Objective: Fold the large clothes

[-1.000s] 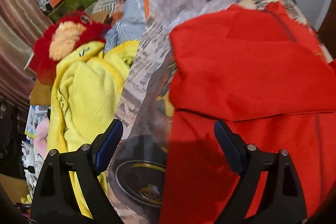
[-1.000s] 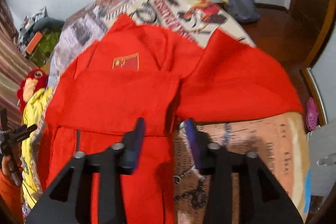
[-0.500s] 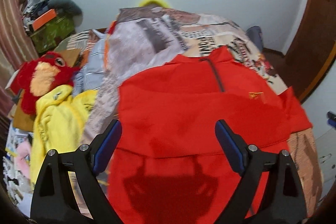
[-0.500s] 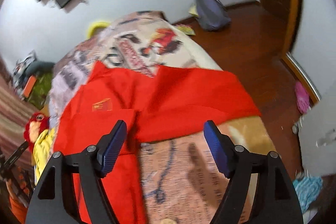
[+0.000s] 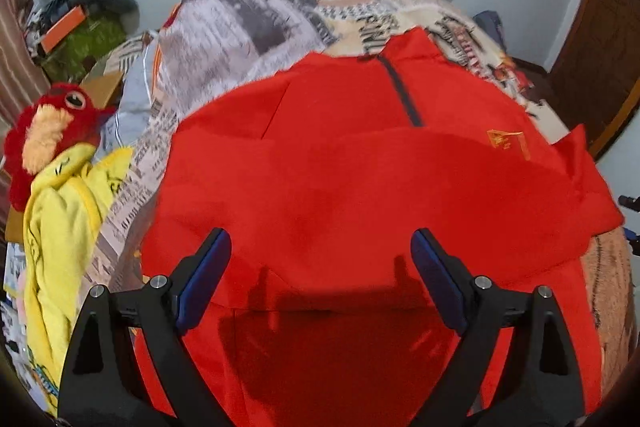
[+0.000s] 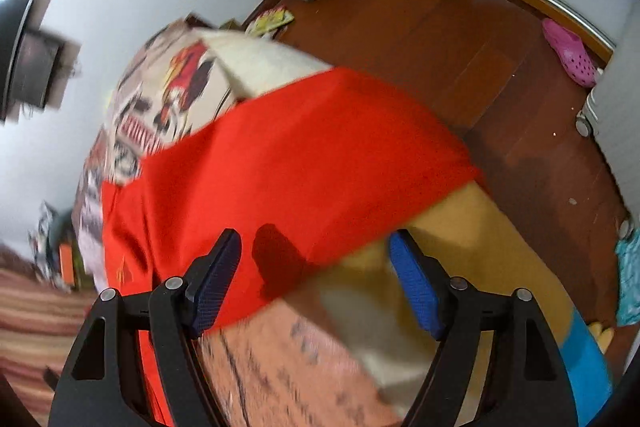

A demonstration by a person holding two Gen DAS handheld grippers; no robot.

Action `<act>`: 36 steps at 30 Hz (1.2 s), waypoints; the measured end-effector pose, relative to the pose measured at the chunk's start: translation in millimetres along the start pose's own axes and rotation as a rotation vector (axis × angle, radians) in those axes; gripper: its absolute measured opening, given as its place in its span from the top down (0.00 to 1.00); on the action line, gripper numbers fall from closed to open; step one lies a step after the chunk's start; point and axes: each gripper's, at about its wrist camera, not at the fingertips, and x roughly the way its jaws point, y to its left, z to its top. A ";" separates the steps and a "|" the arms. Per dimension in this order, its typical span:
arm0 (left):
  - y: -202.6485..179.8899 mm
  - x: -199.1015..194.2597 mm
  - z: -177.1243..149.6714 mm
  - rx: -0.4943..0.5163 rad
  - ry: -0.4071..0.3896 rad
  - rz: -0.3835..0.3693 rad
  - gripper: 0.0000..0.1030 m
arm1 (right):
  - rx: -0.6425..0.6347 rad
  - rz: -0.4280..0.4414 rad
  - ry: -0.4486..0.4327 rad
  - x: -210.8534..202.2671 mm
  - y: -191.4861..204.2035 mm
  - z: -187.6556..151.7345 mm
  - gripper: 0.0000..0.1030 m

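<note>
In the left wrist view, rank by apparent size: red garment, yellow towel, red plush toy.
Largest to smallest, as they appear:
1. red garment
2. yellow towel
3. red plush toy
The toy lies farther back, so its true size against the towel is unsure.

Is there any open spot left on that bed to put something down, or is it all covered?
Bare bedspread shows beyond the red jacket collar, toward the wall, and near the bed's corner beside the red sleeve. The side with the yellow towel and red plush toy is crowded.
</note>
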 end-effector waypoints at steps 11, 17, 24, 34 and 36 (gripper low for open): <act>20.2 21.5 -16.3 -0.050 0.057 0.000 0.11 | -0.116 -0.240 -0.180 13.3 35.0 20.9 0.91; 28.6 4.8 -18.3 -0.050 0.023 0.001 0.11 | -0.226 -0.168 -0.302 -30.1 75.8 9.4 0.94; 31.4 -30.9 -19.6 -0.024 -0.034 -0.030 0.11 | -0.418 0.029 -0.399 -104.5 164.1 -22.8 0.94; 38.6 -77.7 -27.6 0.033 -0.104 -0.076 0.11 | -0.747 0.251 -0.260 -94.5 274.7 -119.9 0.94; 42.7 -85.0 -31.2 0.042 -0.112 -0.083 0.11 | -0.770 0.256 -0.178 -70.8 283.3 -138.3 0.94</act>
